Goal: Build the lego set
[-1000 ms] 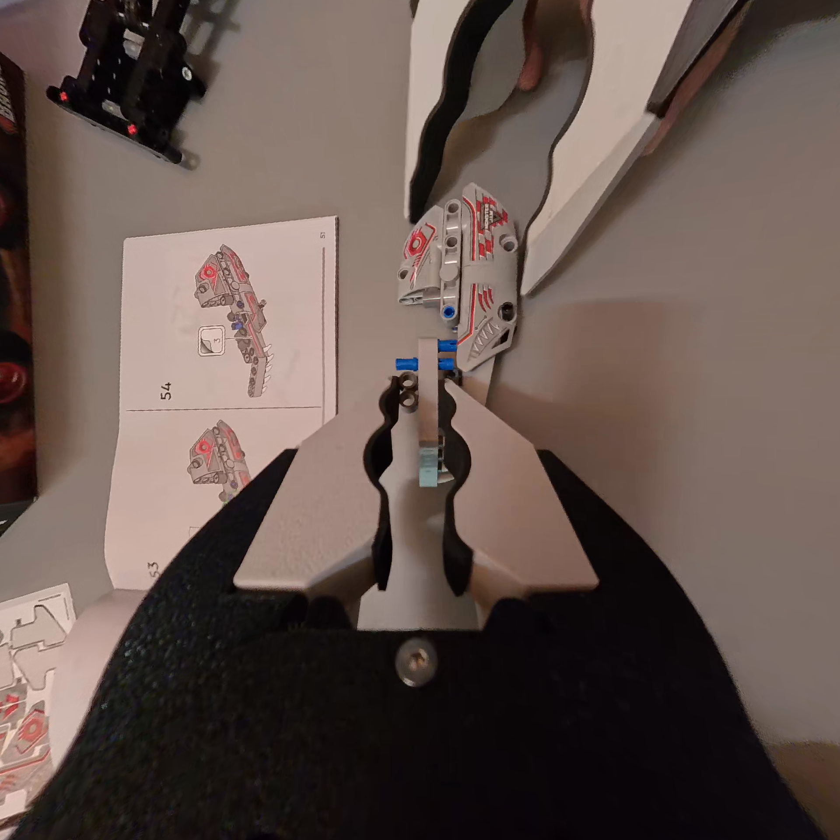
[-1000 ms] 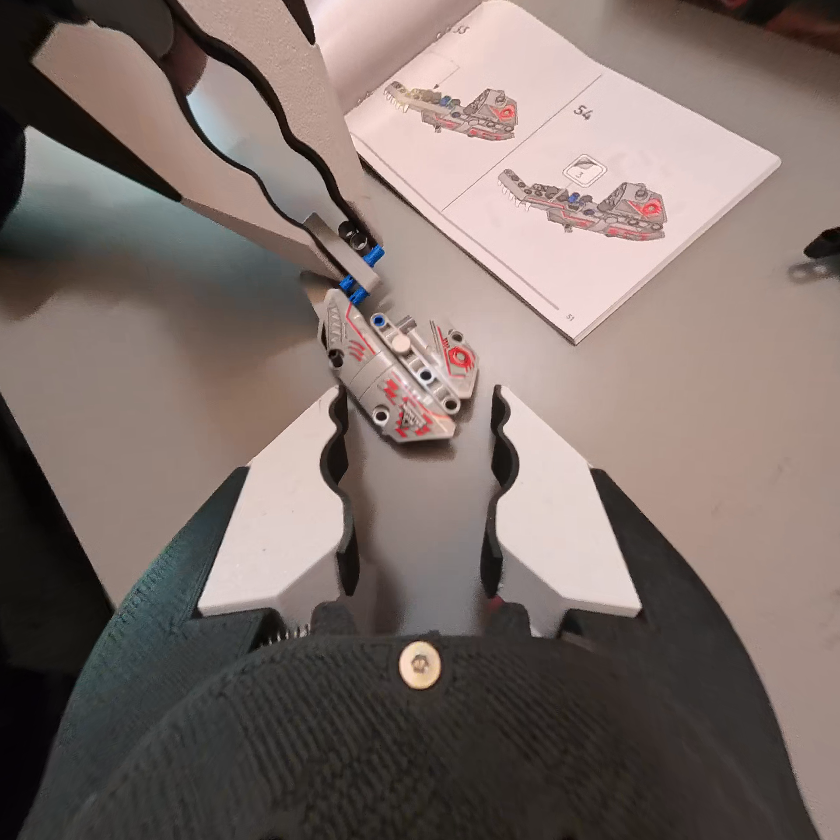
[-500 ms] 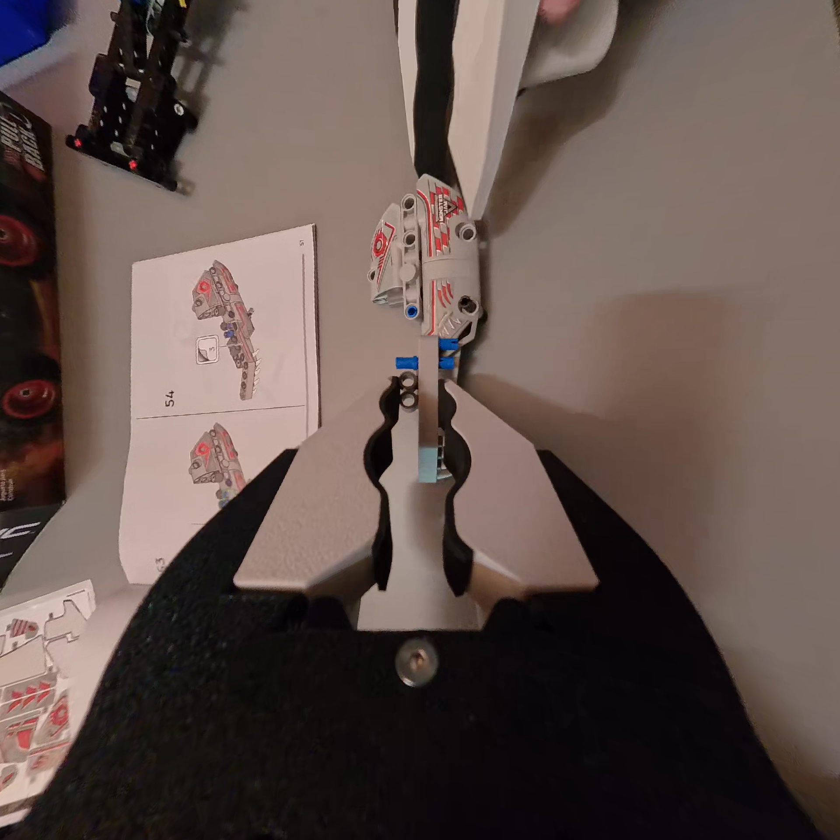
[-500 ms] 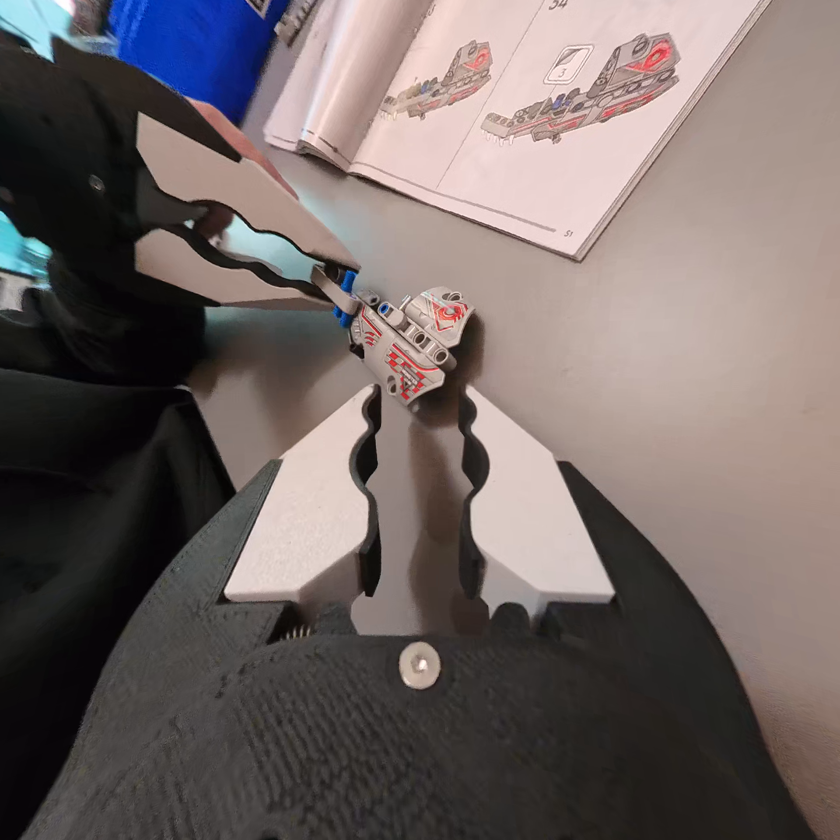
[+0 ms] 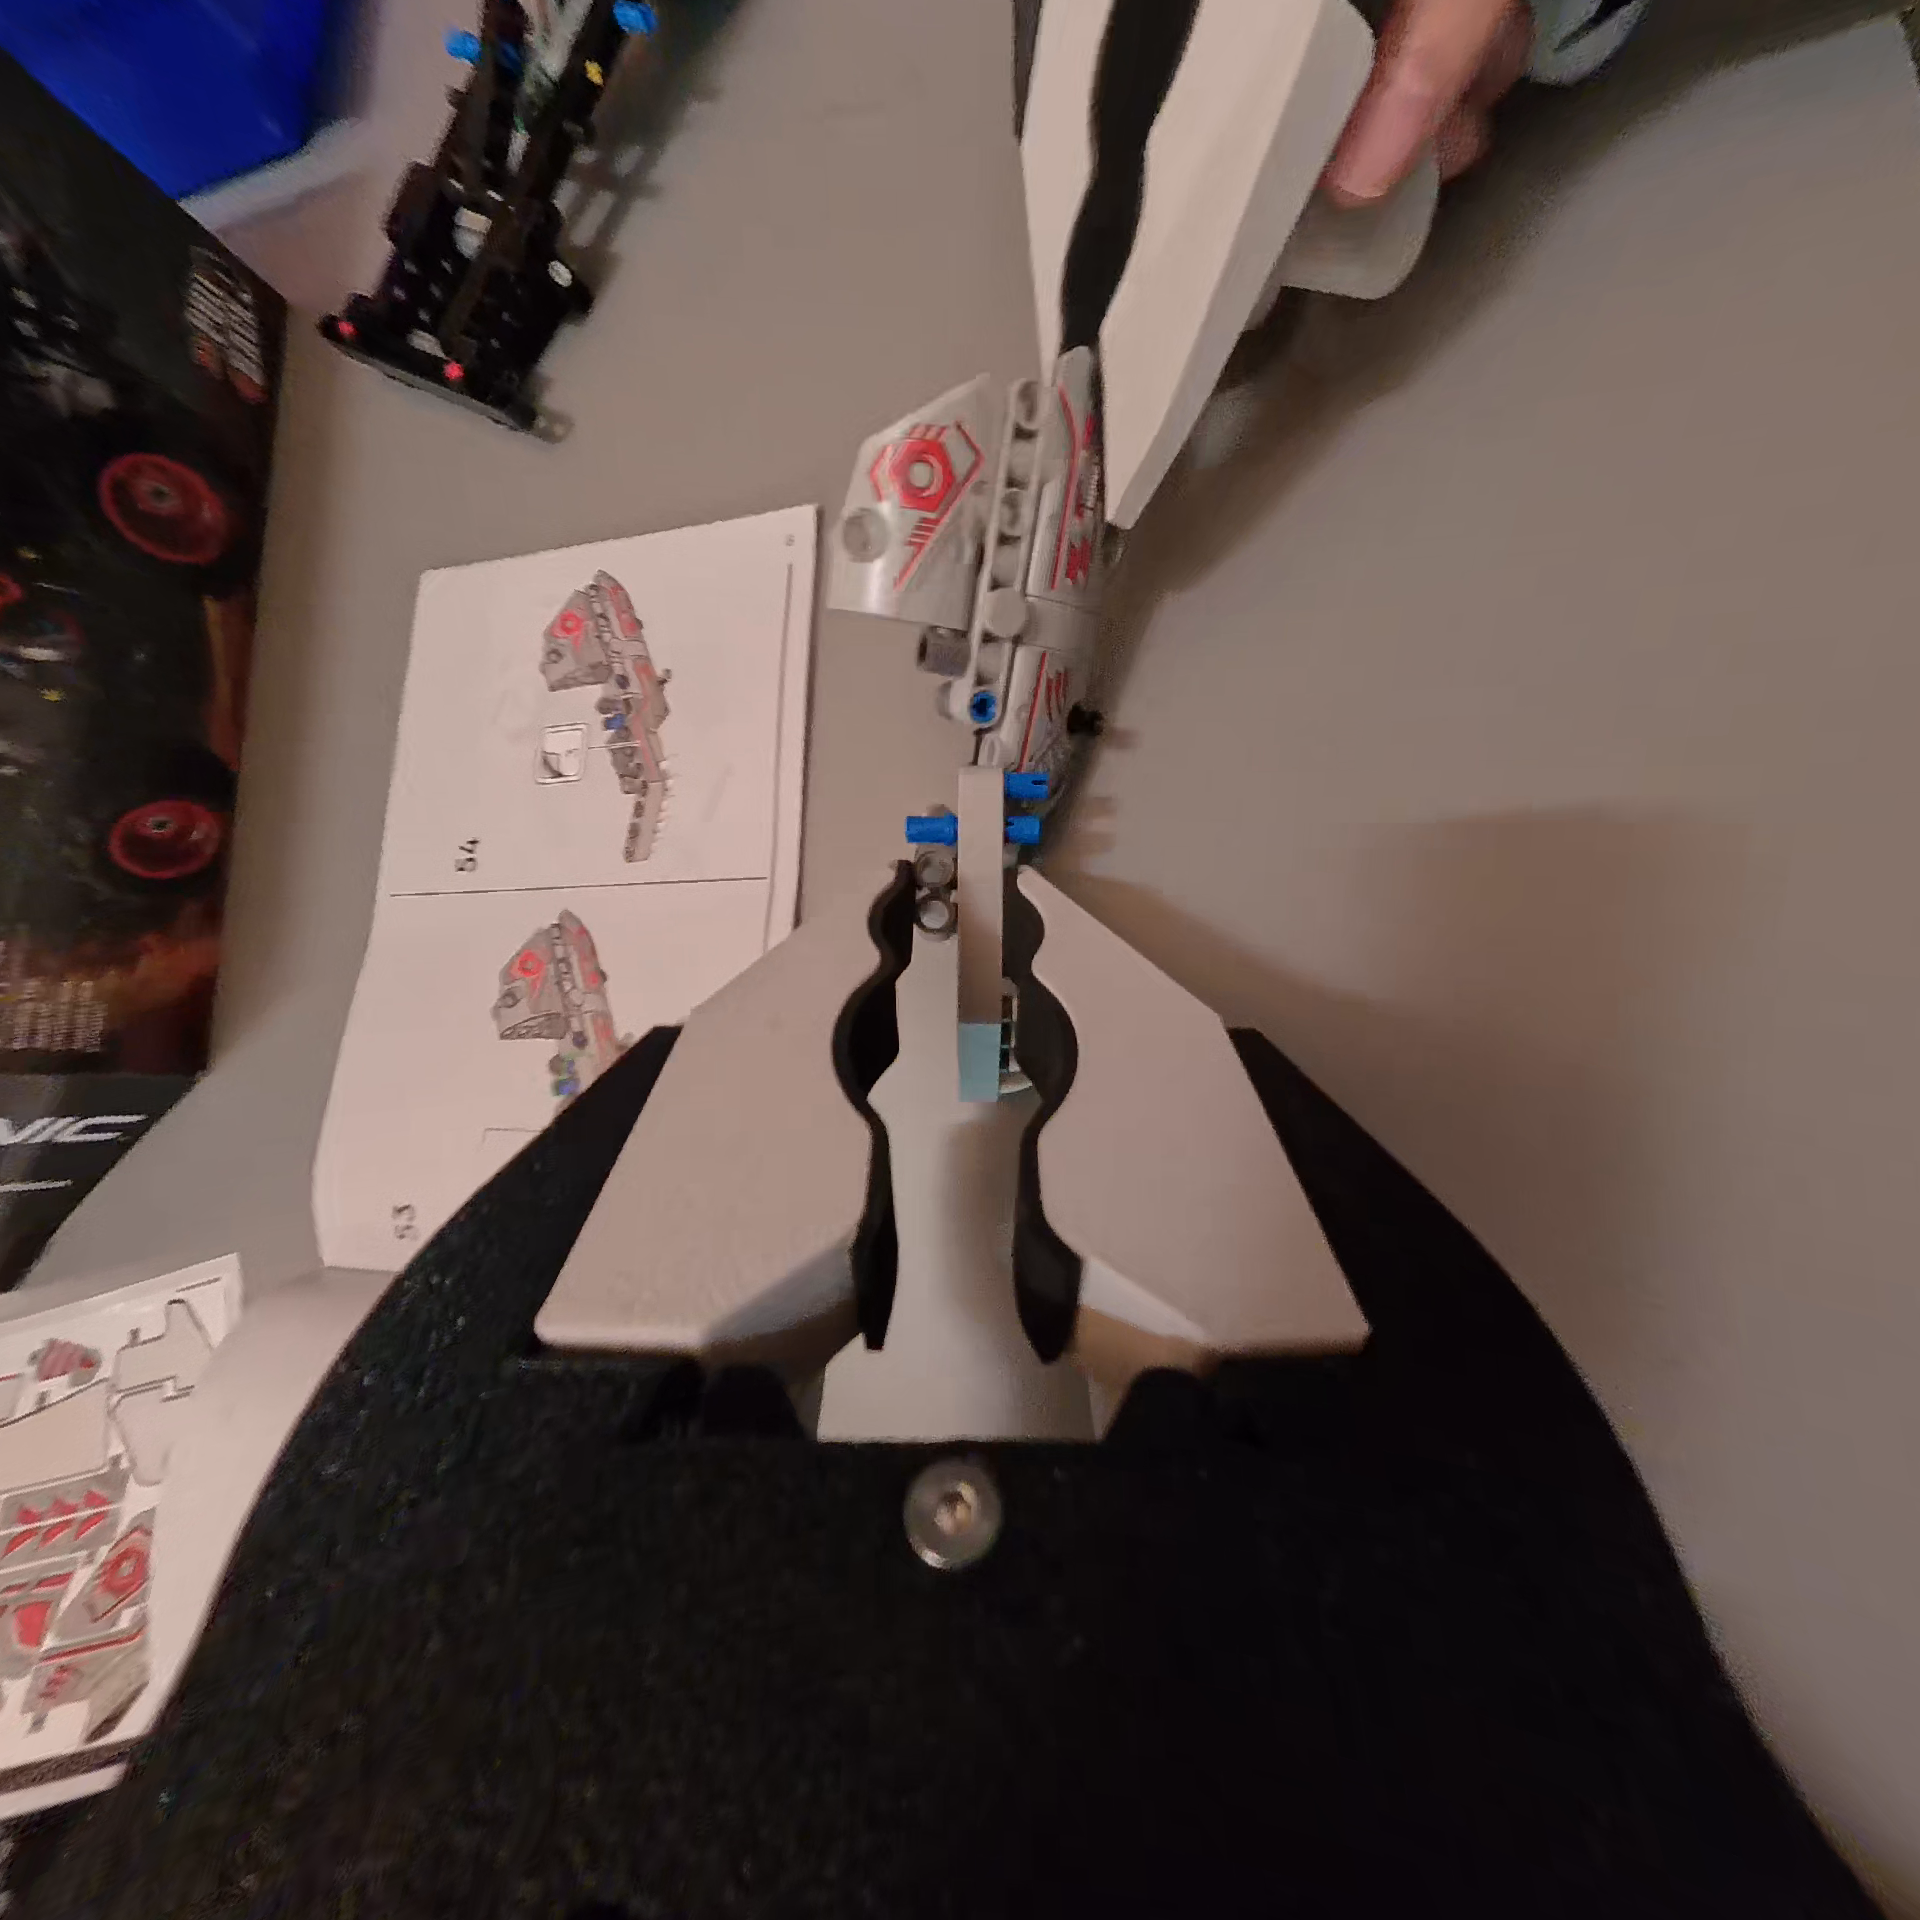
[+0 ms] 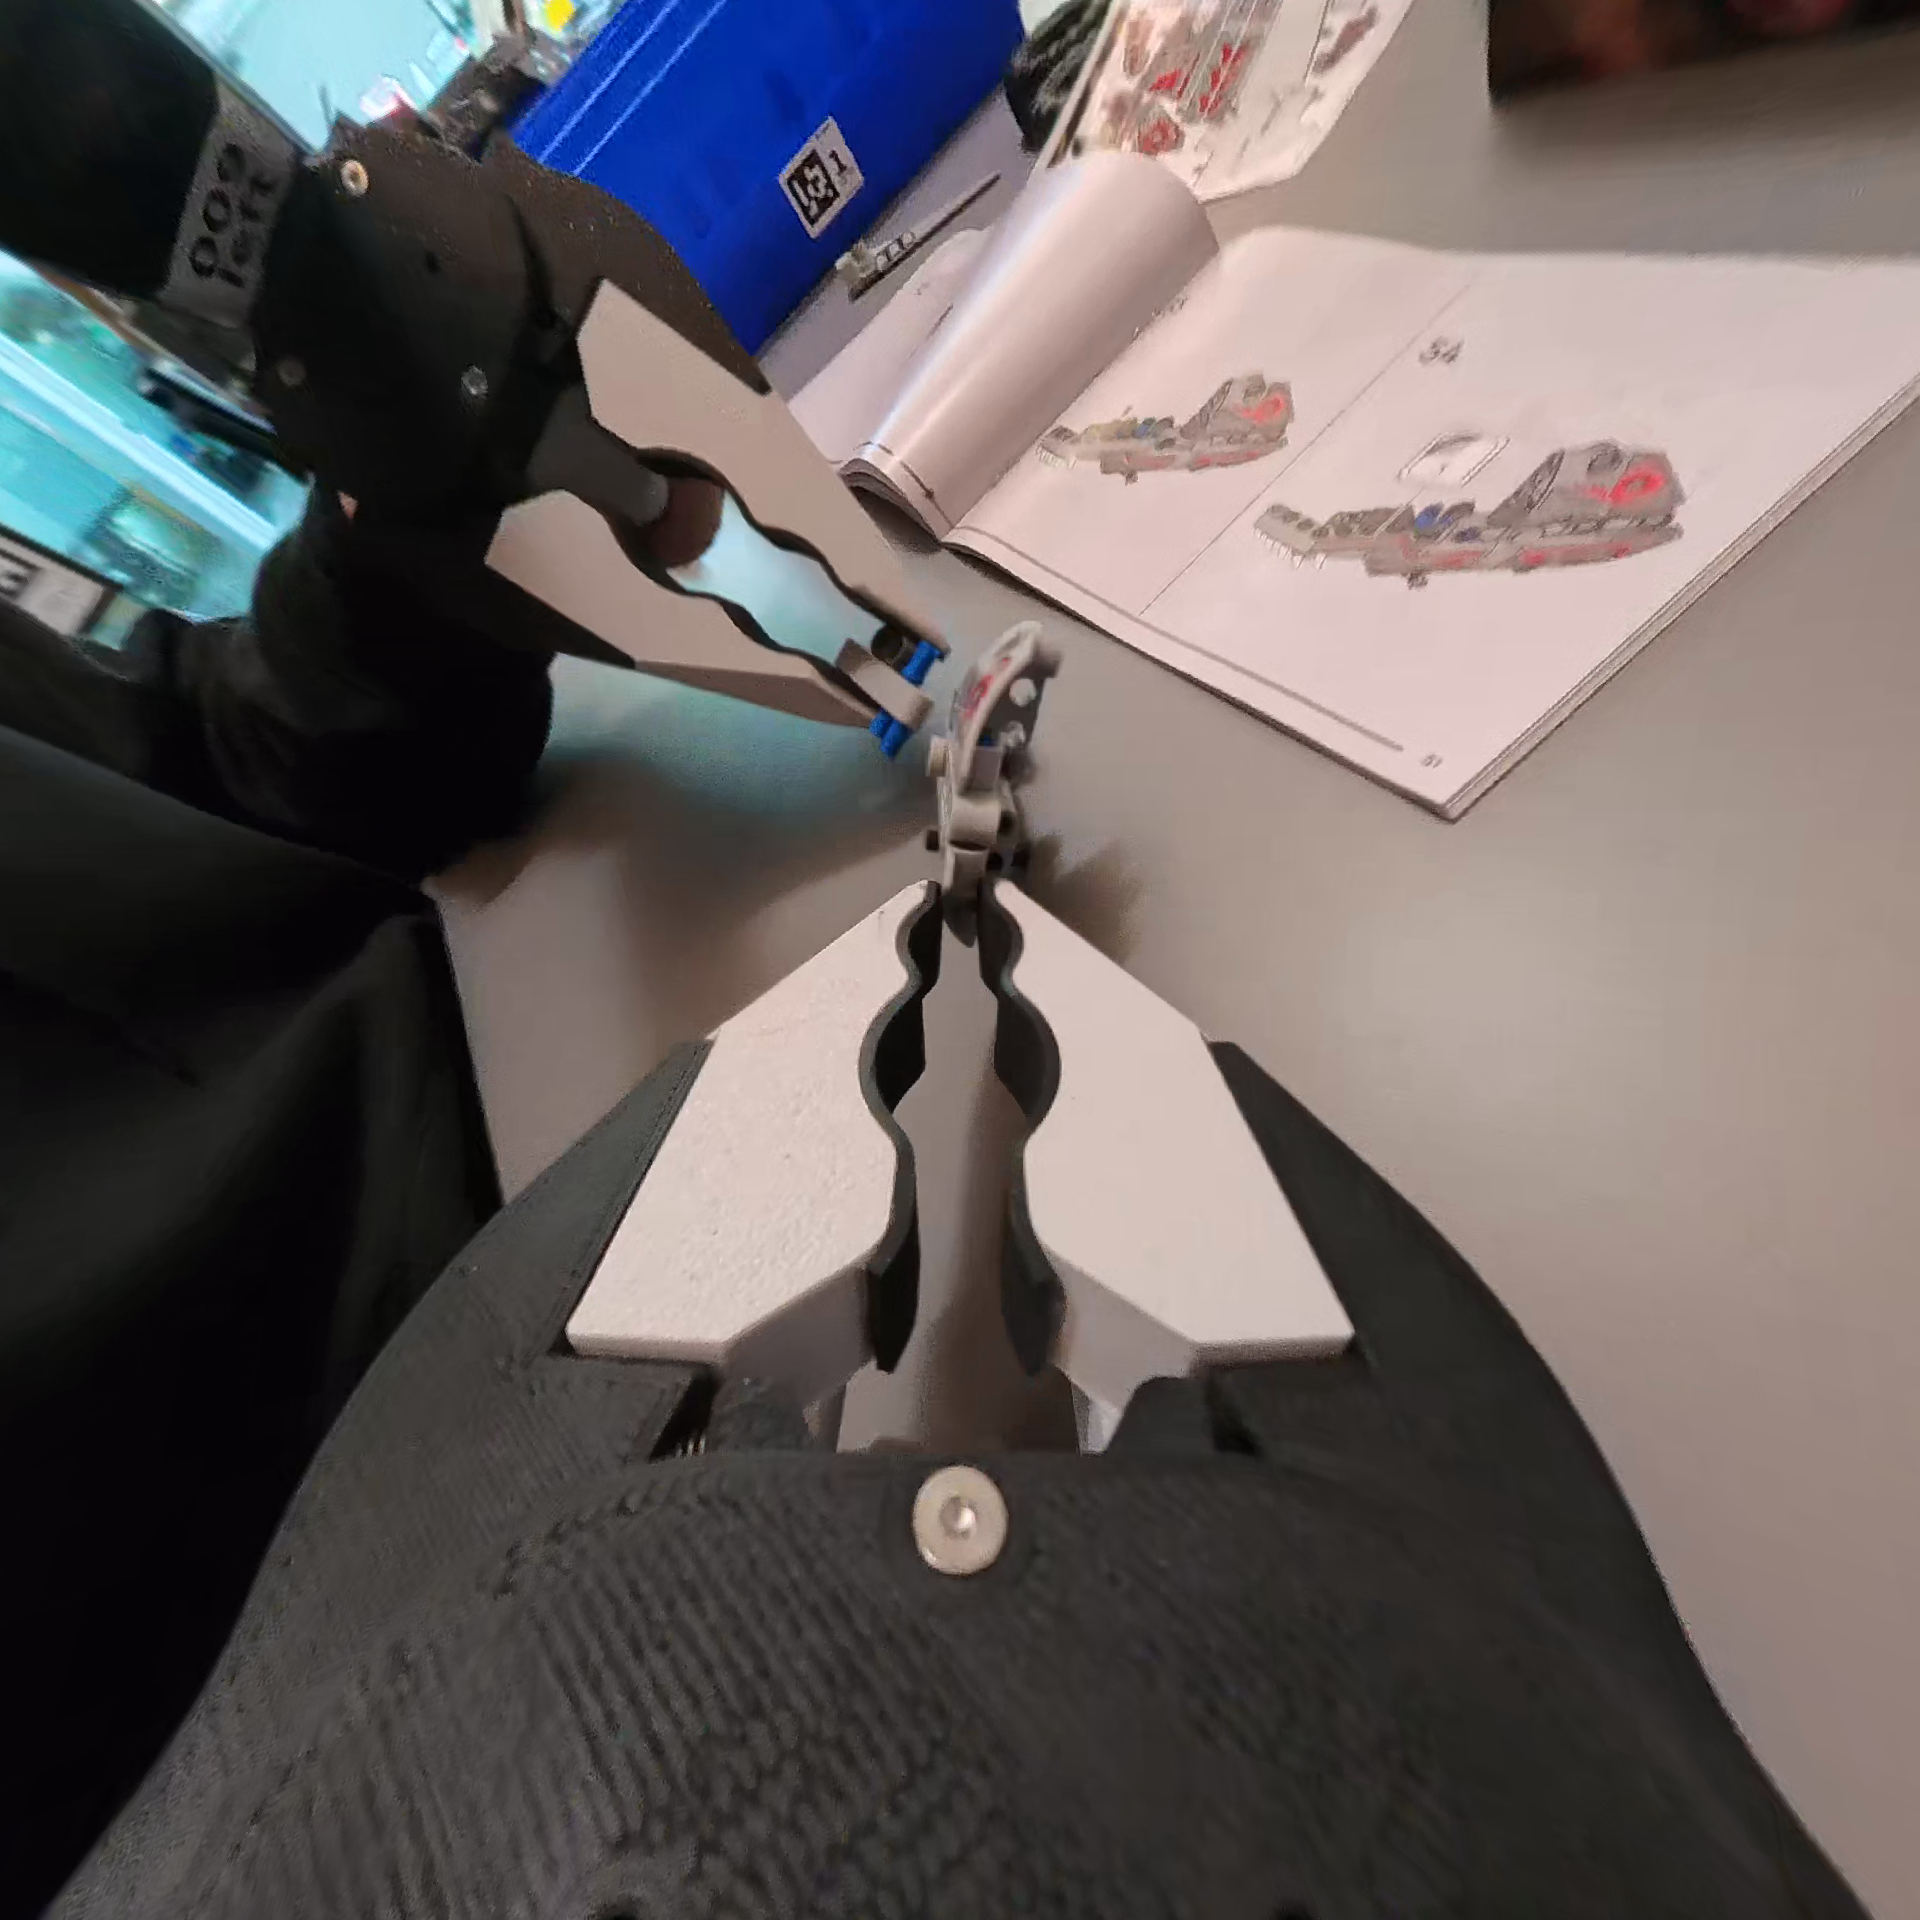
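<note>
In the left wrist view, the left gripper [image 5: 966,883] at centre frame has its fingers clamped on a grey beam with blue pins [image 5: 977,904]. Just above it, the grey and red panel assembly [image 5: 966,540] is pinched by the right gripper [image 5: 1117,436]. An open instruction booklet [image 5: 582,831] lies on the grey bench [image 5: 1455,727] at centre left.

In the right wrist view, the right gripper's fingers [image 6: 1039,997] are clamped on the assembly's lower edge at centre frame; it looks lifted off the bench, though blur obscures this.
</note>
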`<state>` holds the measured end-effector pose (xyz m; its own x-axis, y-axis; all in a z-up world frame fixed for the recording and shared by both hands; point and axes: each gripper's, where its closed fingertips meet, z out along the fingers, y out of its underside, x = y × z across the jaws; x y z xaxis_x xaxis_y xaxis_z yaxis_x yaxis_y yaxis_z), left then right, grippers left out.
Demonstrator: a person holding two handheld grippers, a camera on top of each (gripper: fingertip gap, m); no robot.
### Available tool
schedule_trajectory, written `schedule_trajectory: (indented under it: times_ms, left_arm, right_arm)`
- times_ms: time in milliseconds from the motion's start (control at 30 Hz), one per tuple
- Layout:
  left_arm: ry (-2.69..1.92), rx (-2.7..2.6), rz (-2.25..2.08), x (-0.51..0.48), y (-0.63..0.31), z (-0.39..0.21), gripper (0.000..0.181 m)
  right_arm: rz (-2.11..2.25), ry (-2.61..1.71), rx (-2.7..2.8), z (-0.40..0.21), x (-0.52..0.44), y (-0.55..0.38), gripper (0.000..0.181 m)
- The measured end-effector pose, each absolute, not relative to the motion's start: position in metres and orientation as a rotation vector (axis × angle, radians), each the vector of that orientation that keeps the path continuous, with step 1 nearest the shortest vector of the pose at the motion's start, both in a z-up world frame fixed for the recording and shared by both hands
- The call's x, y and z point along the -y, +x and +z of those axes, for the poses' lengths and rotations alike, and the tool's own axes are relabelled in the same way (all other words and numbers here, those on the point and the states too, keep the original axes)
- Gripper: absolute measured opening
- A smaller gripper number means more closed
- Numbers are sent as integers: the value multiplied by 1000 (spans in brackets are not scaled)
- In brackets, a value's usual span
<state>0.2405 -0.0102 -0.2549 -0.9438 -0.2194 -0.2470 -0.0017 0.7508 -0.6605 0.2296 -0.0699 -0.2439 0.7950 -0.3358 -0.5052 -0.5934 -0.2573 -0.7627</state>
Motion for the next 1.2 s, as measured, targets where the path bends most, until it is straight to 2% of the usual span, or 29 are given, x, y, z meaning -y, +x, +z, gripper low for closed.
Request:
schedule_trajectory:
  times_ms: [267,600,900,1200]
  left_arm:
    - [13,-2346,-1040,2,256,-240,14]
    - [214,-2088,-860,6,256,-244,14]
    - [276,-1928,-691,7,257,-233,14]
    - [96,-1975,-614,-7,252,-234,14]
  right_arm:
    - [104,-2018,-538,-250,67,224,4]
    - [243,-2021,-578,-255,67,226,4]
    - [273,-2035,-649,-262,68,232,5]
    - [286,-2044,-648,-264,67,231,5]
